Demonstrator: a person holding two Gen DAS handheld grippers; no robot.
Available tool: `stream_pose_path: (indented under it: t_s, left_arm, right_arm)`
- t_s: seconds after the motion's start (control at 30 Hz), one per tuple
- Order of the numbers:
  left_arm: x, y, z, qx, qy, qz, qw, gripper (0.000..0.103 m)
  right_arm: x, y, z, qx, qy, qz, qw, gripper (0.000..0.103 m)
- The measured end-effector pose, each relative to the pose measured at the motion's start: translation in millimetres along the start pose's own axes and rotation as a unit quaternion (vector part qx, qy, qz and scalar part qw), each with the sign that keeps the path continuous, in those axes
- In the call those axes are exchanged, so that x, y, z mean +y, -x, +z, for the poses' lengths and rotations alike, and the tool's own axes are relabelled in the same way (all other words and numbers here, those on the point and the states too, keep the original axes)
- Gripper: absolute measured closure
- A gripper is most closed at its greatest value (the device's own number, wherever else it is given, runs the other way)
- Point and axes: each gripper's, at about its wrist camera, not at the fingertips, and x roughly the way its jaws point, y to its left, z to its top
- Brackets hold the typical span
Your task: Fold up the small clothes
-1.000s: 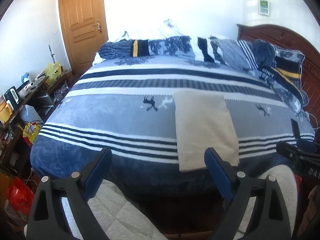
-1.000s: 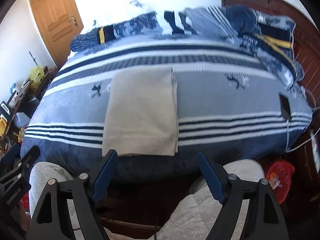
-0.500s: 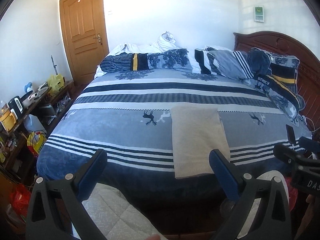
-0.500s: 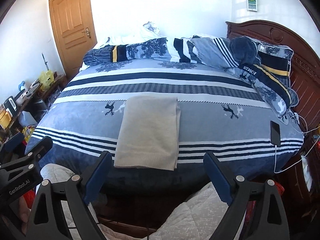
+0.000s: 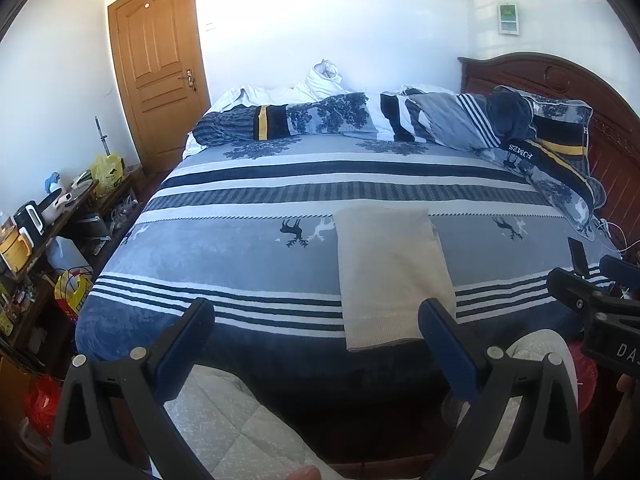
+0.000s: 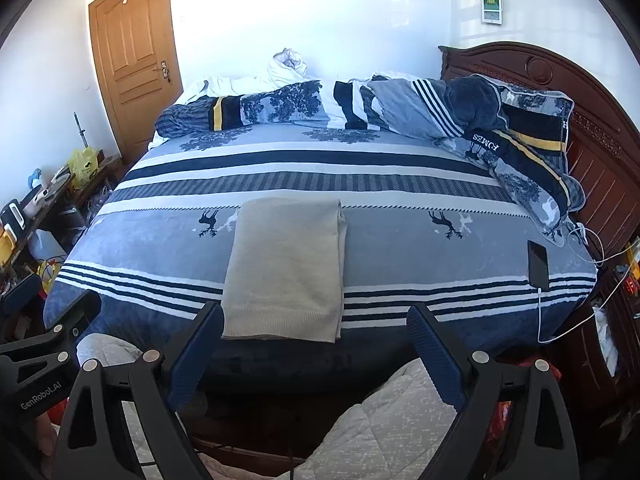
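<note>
A beige knit garment [image 5: 390, 272] [image 6: 286, 272] lies folded into a neat rectangle on the blue striped bedspread [image 5: 224, 252] [image 6: 420, 264], its ribbed hem at the bed's near edge. My left gripper [image 5: 316, 340] hangs in front of the bed, back from the garment, open and holding nothing. My right gripper [image 6: 316, 340] is also off the bed's near edge, just short of the hem, open with nothing between its blue pads. Each gripper shows at the edge of the other's view.
A phone [image 6: 537, 264] on a white cable lies at the bed's right edge. Rumpled quilts and pillows [image 5: 400, 120] pile up at the far side, by the dark wooden headboard [image 6: 560, 92]. A cluttered shelf [image 5: 48, 216] stands left. The person's quilted trousers [image 6: 384, 428] are below.
Both grippers have pulled back and risen from the garment, so more of the room shows. Their jaws have spread a little wider. The garment lies as before.
</note>
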Motion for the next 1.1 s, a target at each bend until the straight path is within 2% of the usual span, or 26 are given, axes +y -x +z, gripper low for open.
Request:
stream_pose_path:
  t_s: [0.47,0.63,0.83,1.1]
  left_arm:
    - [-2.7,2.5,-0.4,0.01,0.006,-0.005,0.9999,0.002]
    - [-5.2,0.4,0.2,0.031,0.0,0.007,0.9995,0.002]
    - [-2.2,-7.2,-2.9,0.065,0.009,0.0,0.9978,0.002]
    - [2.0,-14.8,-4.9,0.079,0.01,0.007,0.9968,0.002]
  right_arm:
    - [2.1,7.7,3.5,-0.01,0.006,-0.002,1.0,0.008]
    - [0.1,6.3,5.3,-0.009,0.003,0.002,1.0,0.008]
    - [-0.3,7.2,7.2,-0.008,0.002,0.008,1.0,0.008]
    - [0.4,1.2,6.9,0.001,-0.002,0.015,1.0,0.008]
